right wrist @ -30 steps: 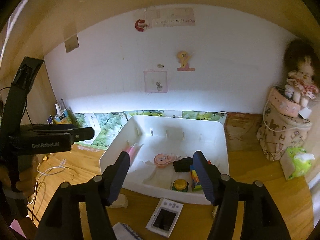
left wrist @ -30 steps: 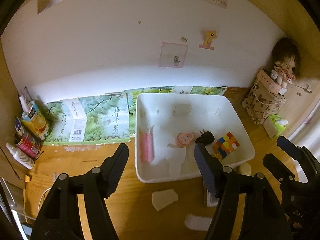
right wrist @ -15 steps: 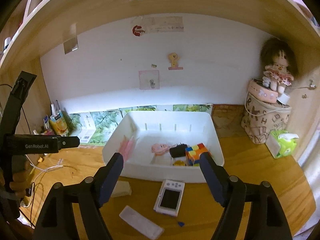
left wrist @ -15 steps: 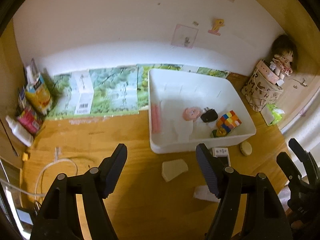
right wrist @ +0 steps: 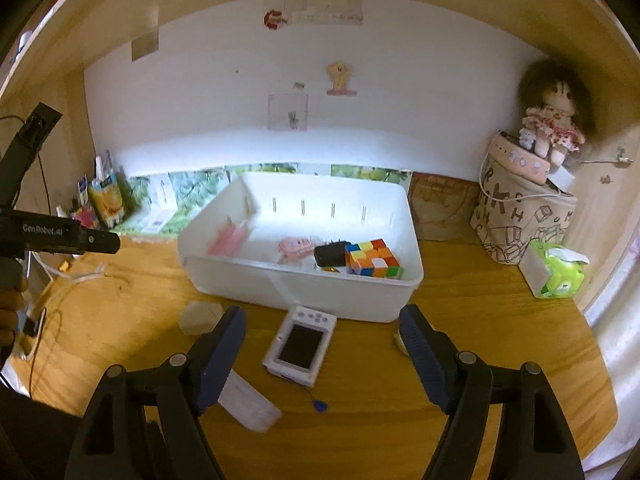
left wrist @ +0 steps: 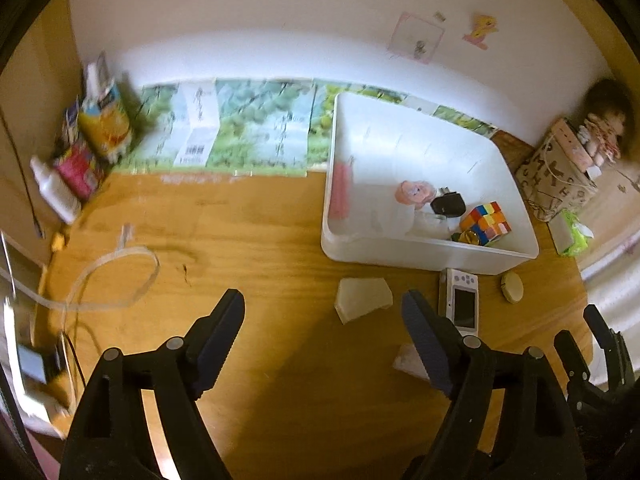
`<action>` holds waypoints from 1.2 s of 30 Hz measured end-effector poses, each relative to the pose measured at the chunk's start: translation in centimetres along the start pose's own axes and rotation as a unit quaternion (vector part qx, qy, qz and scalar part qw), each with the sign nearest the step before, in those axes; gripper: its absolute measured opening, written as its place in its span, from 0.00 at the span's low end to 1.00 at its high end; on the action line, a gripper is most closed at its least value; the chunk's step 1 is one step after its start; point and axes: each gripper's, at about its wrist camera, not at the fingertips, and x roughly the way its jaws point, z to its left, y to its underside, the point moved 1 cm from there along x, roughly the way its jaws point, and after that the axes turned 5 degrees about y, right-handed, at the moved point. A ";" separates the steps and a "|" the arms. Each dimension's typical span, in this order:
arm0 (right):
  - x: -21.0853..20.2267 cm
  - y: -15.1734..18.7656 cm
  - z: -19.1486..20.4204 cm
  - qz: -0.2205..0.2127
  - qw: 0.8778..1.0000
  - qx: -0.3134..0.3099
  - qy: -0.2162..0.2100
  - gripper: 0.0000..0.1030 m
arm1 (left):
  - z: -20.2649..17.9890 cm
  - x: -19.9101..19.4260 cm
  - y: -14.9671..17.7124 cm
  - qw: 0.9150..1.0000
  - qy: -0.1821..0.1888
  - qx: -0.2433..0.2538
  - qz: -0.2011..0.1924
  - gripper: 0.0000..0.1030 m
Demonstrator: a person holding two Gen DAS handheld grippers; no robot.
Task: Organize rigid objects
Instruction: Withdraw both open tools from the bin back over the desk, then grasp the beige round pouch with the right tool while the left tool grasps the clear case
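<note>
White bin point(right wrist: 304, 300): collection point; cube point(right wrist: 372, 263) and others already inside.
Left gripper point(left wrist: 322, 336): jaws just opened wider, empty, over bare desk.
Handheld console point(right wrist: 300, 344): outside the bin, touching its front wall; likely next.
Right gripper point(right wrist: 320, 344): jaws spread, empty, framing the console.

A white bin point(right wrist: 304, 296) holds a colour cube point(right wrist: 372, 263); a white handheld console point(right wrist: 301, 344) lies before it.

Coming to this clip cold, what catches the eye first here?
The white bin at mid-desk, with a bright colour cube in its near right corner. Just in front of it a small white handheld device lies on the wood, between the open right gripper fingers. A doll sits far right.
</note>
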 end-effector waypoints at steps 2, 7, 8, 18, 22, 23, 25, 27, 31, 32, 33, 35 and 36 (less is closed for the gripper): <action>0.4 0.1 -0.9 0.003 1.000 -0.013 -0.009 0.77 | -0.4 0.5 0.4 1.000 0.000 -0.019 0.010 0.81; 2.0 0.1 -3.1 0.018 0.998 -0.049 -0.038 0.78 | -2.1 2.3 1.6 0.996 -0.003 -0.074 0.045 0.81; 2.4 0.1 -3.5 0.021 0.997 -0.055 -0.044 0.78 | -2.4 2.7 1.9 0.995 -0.004 -0.086 0.052 0.81; 7.1 0.1 -7.8 0.065 0.988 -0.106 -0.092 0.78 | -5.6 6.1 4.4 0.979 -0.024 -0.183 0.087 0.81; 9.1 0.8 -9.3 0.090 0.983 -0.119 -0.111 0.78 | -6.5 7.4 5.7 0.970 -0.037 -0.217 0.102 0.81; 9.6 0.9 -9.6 0.099 0.981 -0.121 -0.114 0.78 | -6.6 7.7 6.0 0.968 -0.038 -0.225 0.107 0.81; 10.7 1.2 -10.2 0.115 0.979 -0.121 -0.119 0.78 | -6.9 8.4 6.7 0.963 -0.037 -0.241 0.117 0.81; 11.6 1.5 -10.7 0.130 0.977 -0.120 -0.123 0.78 | -7.2 9.1 7.2 0.958 -0.039 -0.254 0.128 0.81; 13.9 2.2 -11.5 0.171 0.970 -0.118 -0.124 0.78 | -7.7 10.0 7.8 0.952 -0.040 -0.269 0.140 0.80; 14.3 2.2 -11.7 0.178 0.969 -0.116 -0.126 0.78 | -7.8 10.2 7.9 0.951 -0.041 -0.272 0.143 0.80; 14.7 2.3 -11.8 0.185 0.968 -0.112 -0.127 0.78 | -7.9 10.3 7.8 0.950 -0.042 -0.273 0.144 0.80; 15.3 2.4 -12.0 0.193 0.967 -0.108 -0.128 0.78 | -8.2 10.7 7.9 0.948 -0.042 -0.277 0.149 0.80; 15.7 2.5 -12.0 0.198 0.966 -0.106 -0.130 0.78 | -8.3 10.8 8.0 0.948 -0.043 -0.278 0.151 0.80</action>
